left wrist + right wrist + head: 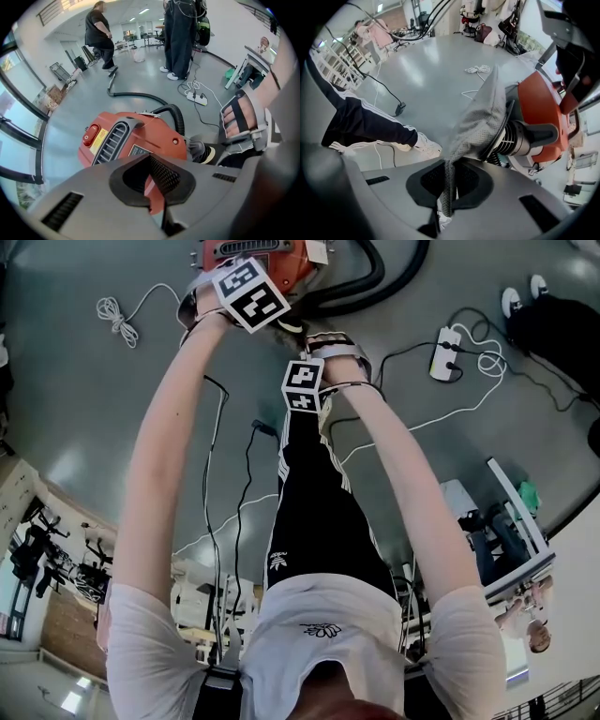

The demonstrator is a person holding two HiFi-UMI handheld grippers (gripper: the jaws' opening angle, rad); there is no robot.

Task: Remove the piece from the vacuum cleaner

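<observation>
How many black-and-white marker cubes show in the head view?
2. One black-and-white marker cube sits on the left gripper, by the red vacuum cleaner at the picture's top. The other sits on the right gripper, just below. None looks hidden.

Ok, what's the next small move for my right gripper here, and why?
Probably draw the right gripper gently away from the vacuum cleaner: its jaws are pinched on the grey fabric bag, which lies against the hose connector, and the left gripper holds the cleaner steady.

Bright, even indoor light, soft glare on the floor [426, 70], strong fisheye bending, dark corners.
</observation>
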